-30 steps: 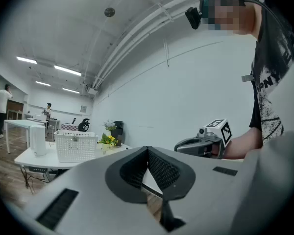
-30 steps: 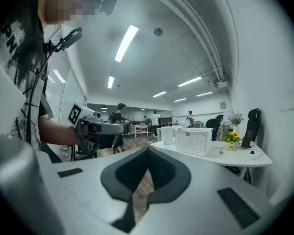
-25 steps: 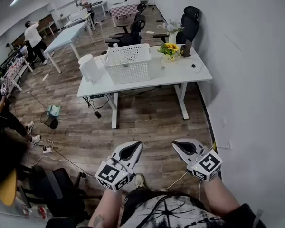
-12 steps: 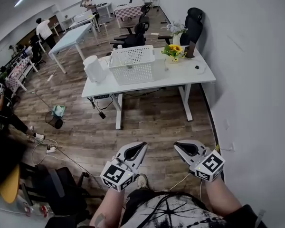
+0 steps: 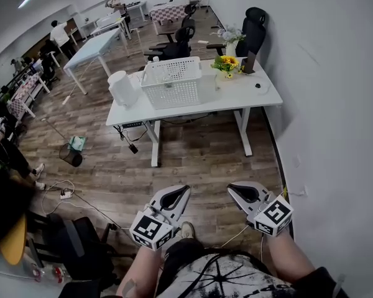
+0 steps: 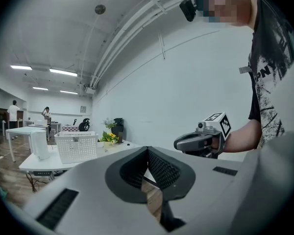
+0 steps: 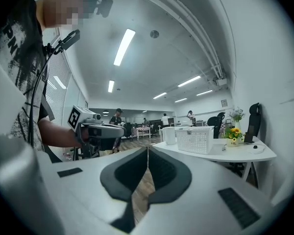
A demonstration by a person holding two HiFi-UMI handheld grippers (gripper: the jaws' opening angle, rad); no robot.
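Cut off at the bottom edge of the head view: both forearms, with the hands mostly hidden behind the marker cubes. Hard to read through the mesh of the white basket [image 5: 174,87] at upper centre; possibly something small inside, too faint to name. Stands on the white desk [image 5: 252,97], between a white cylindrical container [image 5: 122,89] at the desk's left end and a vase of yellow flowers [image 5: 225,63] toward the right. Held low in the frame, side by side yet apart: left gripper [image 5: 183,190] and right gripper [image 5: 232,189], above wood floor [image 5: 199,154] and well apart from the desk. Pressed together at the tips in both gripper views, pinching nothing.
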